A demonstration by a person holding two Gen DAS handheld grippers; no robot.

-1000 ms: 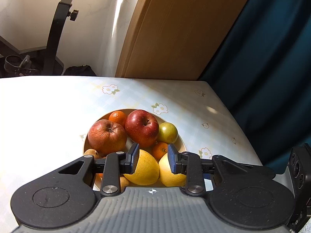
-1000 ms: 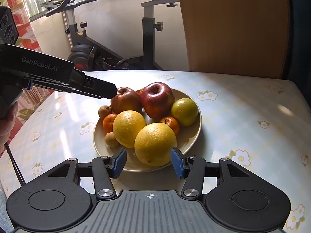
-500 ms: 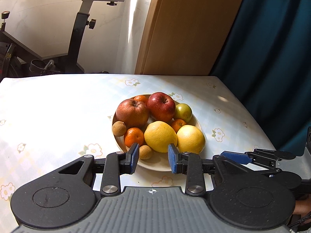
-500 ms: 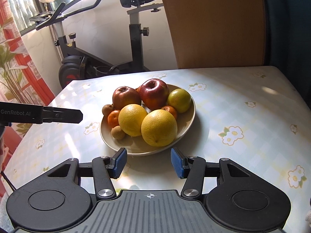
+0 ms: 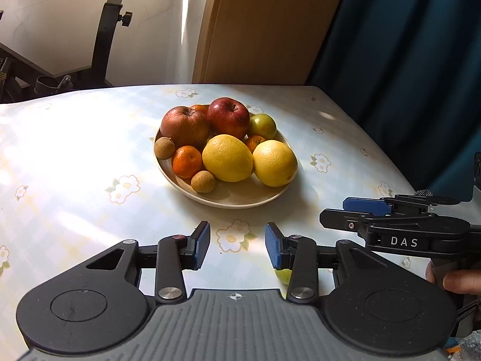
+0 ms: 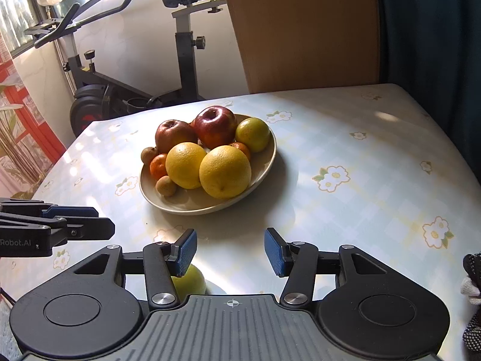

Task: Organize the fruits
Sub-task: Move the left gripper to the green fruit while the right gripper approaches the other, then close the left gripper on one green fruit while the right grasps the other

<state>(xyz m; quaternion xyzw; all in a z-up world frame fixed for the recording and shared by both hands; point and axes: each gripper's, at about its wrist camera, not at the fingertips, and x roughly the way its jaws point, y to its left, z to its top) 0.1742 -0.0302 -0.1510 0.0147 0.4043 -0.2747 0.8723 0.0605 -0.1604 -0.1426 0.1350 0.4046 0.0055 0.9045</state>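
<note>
A beige plate (image 5: 240, 202) (image 6: 269, 162) on the flowered table holds two red apples (image 5: 228, 117), two big yellow citrus (image 5: 227, 158), a green citrus (image 6: 252, 134), tangerines and small brown fruits. My left gripper (image 5: 237, 246) (image 6: 102, 221) hangs short of the plate's near rim, its jaws opening with nothing between them. My right gripper (image 6: 230, 251) (image 5: 339, 213) hovers beside it, open and empty. A loose green fruit (image 6: 189, 282) (image 5: 282, 275) lies on the table under the fingers, mostly hidden by them.
An exercise bike (image 6: 180, 60) stands behind the table's far left side. A wooden panel (image 5: 264, 24) and a dark blue curtain (image 5: 405, 60) close off the back and right. The table edge (image 5: 390, 162) runs down the right. A hand (image 5: 460, 281) grips the right tool.
Both grippers have drawn back from the plate toward the table's near side. The left jaws have widened. The green fruit on the table has come into view beneath the fingers.
</note>
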